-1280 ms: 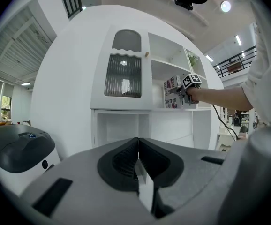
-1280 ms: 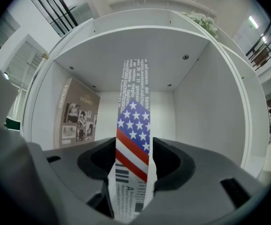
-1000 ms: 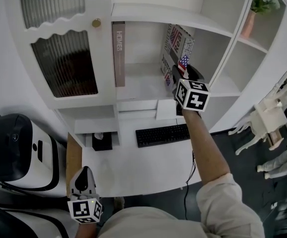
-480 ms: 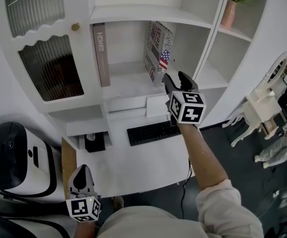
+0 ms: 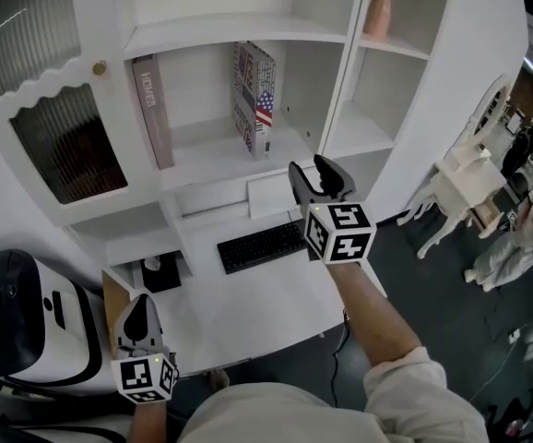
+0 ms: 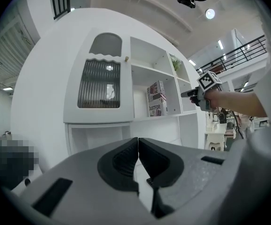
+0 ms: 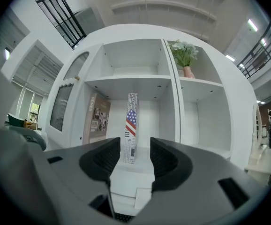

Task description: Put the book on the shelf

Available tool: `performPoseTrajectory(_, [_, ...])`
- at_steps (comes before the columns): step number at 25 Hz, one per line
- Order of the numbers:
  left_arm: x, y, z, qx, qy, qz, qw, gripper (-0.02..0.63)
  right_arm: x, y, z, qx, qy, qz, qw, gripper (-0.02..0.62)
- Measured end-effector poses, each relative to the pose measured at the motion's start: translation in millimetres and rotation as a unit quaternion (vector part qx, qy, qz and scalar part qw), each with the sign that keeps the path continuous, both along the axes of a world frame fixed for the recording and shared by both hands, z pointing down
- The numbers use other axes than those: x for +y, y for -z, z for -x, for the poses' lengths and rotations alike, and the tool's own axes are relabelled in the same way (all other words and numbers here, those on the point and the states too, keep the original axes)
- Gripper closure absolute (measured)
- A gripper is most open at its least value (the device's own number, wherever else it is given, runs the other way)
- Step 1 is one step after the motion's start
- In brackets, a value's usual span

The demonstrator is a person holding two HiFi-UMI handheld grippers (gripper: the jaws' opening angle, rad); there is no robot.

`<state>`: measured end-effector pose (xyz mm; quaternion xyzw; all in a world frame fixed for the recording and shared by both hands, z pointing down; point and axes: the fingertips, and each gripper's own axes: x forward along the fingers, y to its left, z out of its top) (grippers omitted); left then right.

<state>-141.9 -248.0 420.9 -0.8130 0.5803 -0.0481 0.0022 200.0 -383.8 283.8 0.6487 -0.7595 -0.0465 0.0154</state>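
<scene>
Right gripper (image 5: 314, 175) drawn back from shelved book (image 5: 255, 109), jaws apart but narrowing, empty, left gripper (image 5: 140, 310) clenched, empty

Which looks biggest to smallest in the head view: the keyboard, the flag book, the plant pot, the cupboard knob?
1. flag book
2. keyboard, nearly alike and nearer the camera, so this pair is unsure
3. plant pot
4. cupboard knob, clearly smallest
</scene>
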Motion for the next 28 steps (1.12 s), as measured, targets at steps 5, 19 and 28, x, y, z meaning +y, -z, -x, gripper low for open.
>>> performPoseTrajectory(5, [-7.2,7.6,-8.3,0.002,-0.009,-0.009,0.9999,0.600,31.1,-6.1,-7.8,-0.001,-0.001,-0.003,1.000,0.412])
performPoseTrajectory(19, [-17.1,9.5,-30.7,0.003,-0.030,-0.012,0.9995,0.600,120.8,-56.0,-30.8,-0.005,-0.024,0.010,1.000,0.518])
performPoseTrajectory(28, [-18.4,7.3,-39.3,0.001,-0.034,-0.010,0.9994,0.600,148.6,-86.8,-39.1,-0.012,-0.028,0.032,0.999,0.591])
